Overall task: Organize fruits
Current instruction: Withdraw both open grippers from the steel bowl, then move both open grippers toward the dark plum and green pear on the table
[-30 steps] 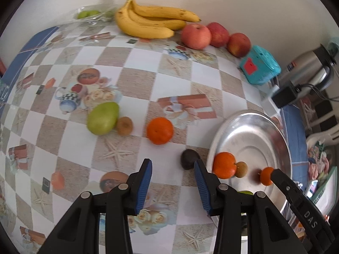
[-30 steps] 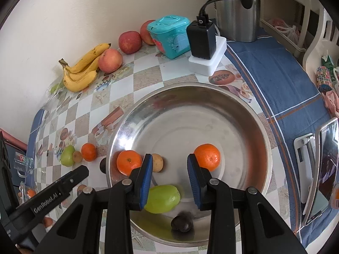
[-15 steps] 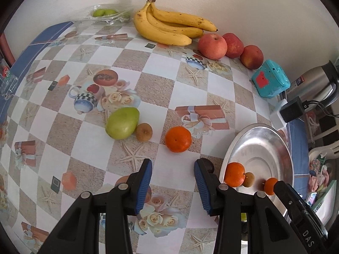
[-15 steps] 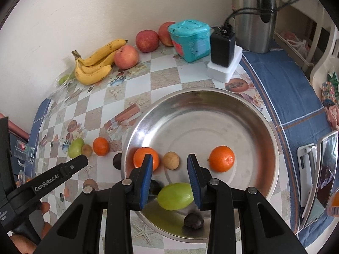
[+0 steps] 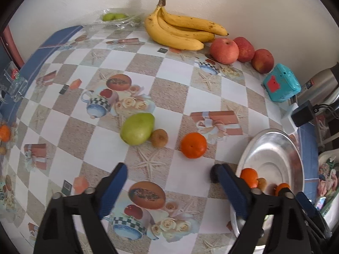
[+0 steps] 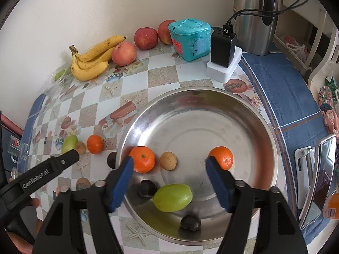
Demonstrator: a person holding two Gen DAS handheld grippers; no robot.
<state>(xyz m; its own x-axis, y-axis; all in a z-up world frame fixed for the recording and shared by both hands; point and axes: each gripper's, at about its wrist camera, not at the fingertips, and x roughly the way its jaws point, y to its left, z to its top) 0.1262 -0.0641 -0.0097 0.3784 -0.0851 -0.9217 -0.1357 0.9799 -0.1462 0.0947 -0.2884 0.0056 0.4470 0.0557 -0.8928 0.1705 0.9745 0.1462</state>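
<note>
A: Where do the fruits lie?

B: Split between the checked tablecloth [image 5: 173,80] and the steel bowl [image 6: 211,105]. In the bowl, seen from the right wrist: a green mango [image 6: 173,197] near the front, two oranges, one on the left [image 6: 142,159] and one on the right [image 6: 221,158], a small brown fruit [image 6: 168,160] between them, and two dark fruits, one beside the mango [image 6: 147,188] and one at the front rim [image 6: 190,222].

A: And outside it?

B: From the left wrist: a green pear-shaped fruit [image 5: 137,128] touching a small brown one [image 5: 159,138], a loose orange [image 5: 193,145] just to their right, and a dark fruit [image 5: 213,174] against the bowl's outer edge, half hidden by a finger. Along the wall sit a banana bunch [image 5: 182,33], three red apples [image 5: 241,53] and a teal box [image 5: 281,85].

A: The claws?

B: The left gripper [image 5: 172,175] is opening, jaws spread wide over bare cloth, nothing between the pads. The right gripper [image 6: 169,169] is opening too, above the bowl; the brown fruit and mango show in the gap but lie on the bowl floor, and the pads press on nothing.

A: Anything else?

B: A kettle [image 6: 256,17] and a black adapter [image 6: 222,46] on a white block behind the bowl
</note>
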